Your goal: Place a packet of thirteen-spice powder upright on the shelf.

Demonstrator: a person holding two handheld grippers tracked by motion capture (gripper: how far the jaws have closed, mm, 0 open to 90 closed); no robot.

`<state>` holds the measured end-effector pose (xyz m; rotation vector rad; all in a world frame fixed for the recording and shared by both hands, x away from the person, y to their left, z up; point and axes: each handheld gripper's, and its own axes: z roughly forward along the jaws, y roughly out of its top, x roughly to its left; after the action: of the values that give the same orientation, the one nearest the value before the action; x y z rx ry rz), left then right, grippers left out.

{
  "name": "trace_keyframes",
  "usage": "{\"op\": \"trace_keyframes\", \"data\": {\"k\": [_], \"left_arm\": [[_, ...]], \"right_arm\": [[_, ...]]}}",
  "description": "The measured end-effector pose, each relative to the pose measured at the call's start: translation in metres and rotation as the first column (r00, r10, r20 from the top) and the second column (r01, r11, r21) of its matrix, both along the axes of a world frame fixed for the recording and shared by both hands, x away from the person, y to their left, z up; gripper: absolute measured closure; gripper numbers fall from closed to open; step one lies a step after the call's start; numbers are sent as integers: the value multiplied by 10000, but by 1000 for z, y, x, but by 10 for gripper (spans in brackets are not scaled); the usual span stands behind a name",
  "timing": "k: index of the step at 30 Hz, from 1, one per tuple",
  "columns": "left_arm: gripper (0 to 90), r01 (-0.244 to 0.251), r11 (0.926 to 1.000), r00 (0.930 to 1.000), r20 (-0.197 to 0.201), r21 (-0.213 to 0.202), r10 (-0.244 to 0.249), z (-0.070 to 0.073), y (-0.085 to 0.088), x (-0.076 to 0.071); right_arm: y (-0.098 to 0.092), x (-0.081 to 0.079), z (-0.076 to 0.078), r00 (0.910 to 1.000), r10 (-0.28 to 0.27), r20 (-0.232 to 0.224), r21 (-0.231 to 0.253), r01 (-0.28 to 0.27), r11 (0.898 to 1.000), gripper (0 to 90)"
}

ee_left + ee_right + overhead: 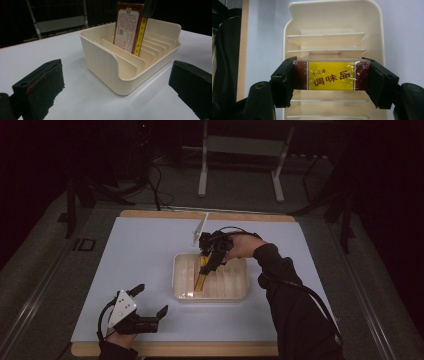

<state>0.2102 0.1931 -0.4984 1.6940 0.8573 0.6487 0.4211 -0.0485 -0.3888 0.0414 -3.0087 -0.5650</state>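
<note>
A cream slotted tray (235, 296) sits mid-table on a white sheet. A flat box (201, 279) with red-brown sides and a yellow edge stands tilted in one of its slots. My right gripper (209, 257) comes down from above and is shut on the box's top end. In the right gripper view the box (330, 75) fills the span between the pads (284, 80), over the tray's dividers (327, 51). In the left gripper view the box (127, 27) leans between dividers of the tray (100, 57). My left gripper (150, 300) rests at the sheet's near left, open and holding nothing (116, 82).
The white sheet (145, 250) lies on a wooden board (200, 349) whose edge shows front and back. A dark sleeve (295, 310) reaches in from the lower right. Metal stand legs (202, 175) rise on the floor behind the table.
</note>
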Motion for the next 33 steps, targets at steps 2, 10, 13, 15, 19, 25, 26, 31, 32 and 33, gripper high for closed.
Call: {"op": "trace_keyframes", "data": {"k": [2,10,13,15,19,25,26,31,32,33], "left_arm": [[0,7,10000,10000,7,11,-7,0,0,0],[0,25,10000,10000,6,17,-25,0,0,0],[0,33,10000,10000,6,2,-33,0,0,0],[0,32,10000,10000,5,1,-32,0,0,0],[0,42,10000,10000,-3,11,-42,0,0,0],[0,58,10000,10000,-23,7,-58,0,-1,1],[0,59,10000,10000,-17,3,-59,0,-1,1],[0,74,10000,10000,-18,-3,-74,0,-1,1],[0,74,10000,10000,-18,-3,-74,0,-1,1],[0,76,10000,10000,-20,8,-76,0,-1,1]], "right_arm": [[1,0,-1,10000,-12,-28,10,12,10000,317],[8,0,-11,10000,73,43,-91,-73,9999,318],[11,0,-17,10000,34,-29,-141,-34,9999,317],[11,-1,-18,10000,24,-16,30,-24,10000,317],[10,-1,-19,10000,-17,1,281,17,9996,315],[11,-3,-20,10000,-11,-87,100,12,9999,306],[11,-3,-20,10000,-10,-87,84,11,10000,301],[12,-4,-20,10000,18,-23,-50,-19,10000,242],[13,-5,-19,10000,5,-36,-96,-5,10000,220],[13,-5,-19,10000,5,-36,-96,-5,10000,220]]}}
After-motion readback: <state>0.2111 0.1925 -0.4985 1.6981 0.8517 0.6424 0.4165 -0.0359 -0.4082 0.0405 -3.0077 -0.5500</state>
